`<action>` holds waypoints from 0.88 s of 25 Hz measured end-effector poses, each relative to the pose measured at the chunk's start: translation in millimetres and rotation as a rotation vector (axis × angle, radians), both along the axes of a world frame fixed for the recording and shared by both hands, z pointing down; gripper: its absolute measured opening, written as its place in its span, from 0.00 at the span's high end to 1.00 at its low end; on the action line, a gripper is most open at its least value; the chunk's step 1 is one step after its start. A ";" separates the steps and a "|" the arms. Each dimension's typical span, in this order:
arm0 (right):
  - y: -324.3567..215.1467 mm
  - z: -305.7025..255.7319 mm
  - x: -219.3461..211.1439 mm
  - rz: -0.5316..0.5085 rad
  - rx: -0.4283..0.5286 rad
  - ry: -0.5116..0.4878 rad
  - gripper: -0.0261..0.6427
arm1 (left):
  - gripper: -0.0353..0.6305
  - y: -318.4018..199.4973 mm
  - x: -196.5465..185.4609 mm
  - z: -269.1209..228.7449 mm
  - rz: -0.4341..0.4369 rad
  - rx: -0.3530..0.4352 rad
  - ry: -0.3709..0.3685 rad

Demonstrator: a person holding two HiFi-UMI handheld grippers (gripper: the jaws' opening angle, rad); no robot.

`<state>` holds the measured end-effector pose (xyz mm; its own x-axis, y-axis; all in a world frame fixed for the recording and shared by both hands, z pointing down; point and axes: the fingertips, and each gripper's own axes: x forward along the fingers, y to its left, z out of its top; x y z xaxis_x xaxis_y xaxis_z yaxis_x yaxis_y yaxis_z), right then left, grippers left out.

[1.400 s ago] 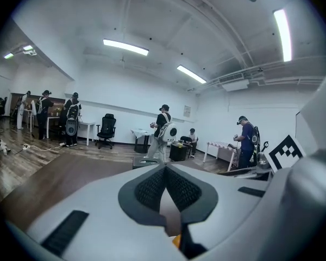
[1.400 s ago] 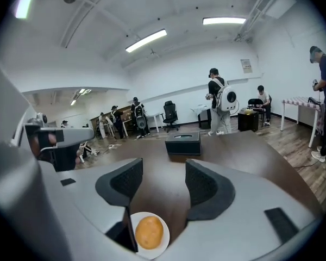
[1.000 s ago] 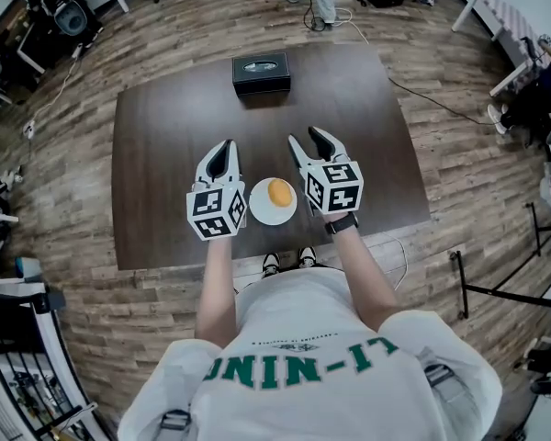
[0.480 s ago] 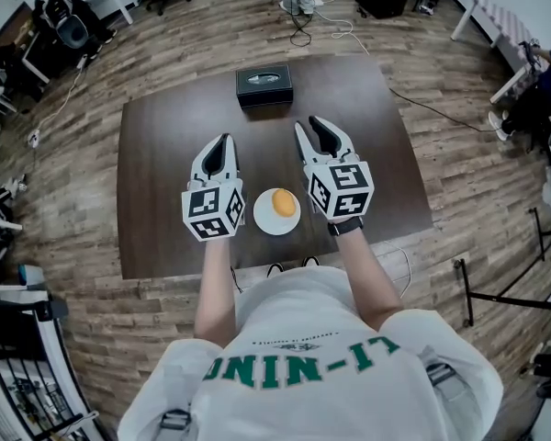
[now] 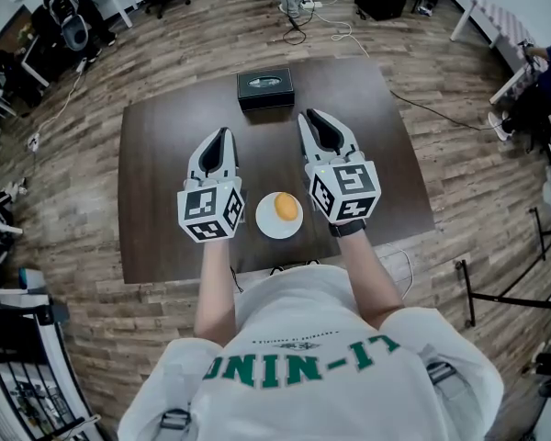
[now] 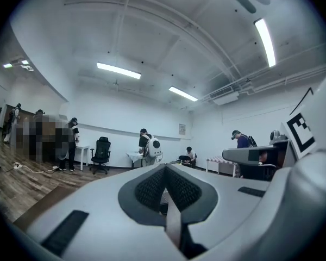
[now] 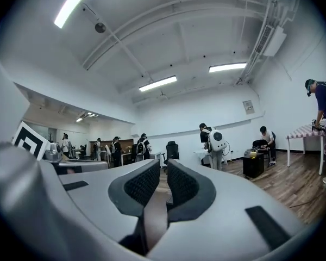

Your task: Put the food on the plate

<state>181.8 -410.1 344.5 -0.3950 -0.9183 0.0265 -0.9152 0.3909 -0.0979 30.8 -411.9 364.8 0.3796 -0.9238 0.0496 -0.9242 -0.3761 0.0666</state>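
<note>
Food, round orange-yellow piece [image 5: 286,207], sits on small white plate [image 5: 268,227], near my edge of dark bench [image 5: 156,154]. I hold both hand-held grippers over bench, pointing level, plate between them in head view, neither touching it. Left hand-held gripper [image 5: 222,136]: pads pressed together, nothing pinched. Right hand-held gripper [image 5: 315,120]: jaws just been closing, thin slit left between pads, nothing in it. Black box [image 5: 265,85] at far edge of bench, well apart from plate.
</note>
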 end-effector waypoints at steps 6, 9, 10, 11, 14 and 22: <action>-3.2 0.3 0.5 0.026 0.008 0.025 0.93 | 0.93 -2.3 -1.2 -8.0 0.005 0.026 0.002; -4.9 2.7 -1.8 0.023 0.005 0.028 0.94 | 0.93 -4.8 -1.3 -5.5 0.006 0.025 0.001; -5.5 2.8 -3.0 0.021 0.006 0.032 0.94 | 0.93 -5.9 -1.6 -4.7 0.007 0.024 0.001; -6.1 2.6 -4.4 0.020 0.007 0.037 0.94 | 0.93 -6.9 -2.1 -4.1 0.007 0.022 0.002; -7.3 1.3 -7.8 0.018 0.011 0.048 0.94 | 0.93 -9.1 -4.3 -3.3 0.006 0.020 0.005; -9.9 9.6 -16.1 -0.012 -0.002 0.062 0.94 | 0.93 -12.1 -5.3 3.3 0.006 0.017 0.012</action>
<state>165.7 -420.1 354.1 -0.4031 -0.9136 0.0533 -0.9150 0.4013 -0.0417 25.5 -424.0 368.1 0.3860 -0.9220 0.0290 -0.9209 -0.3833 0.0711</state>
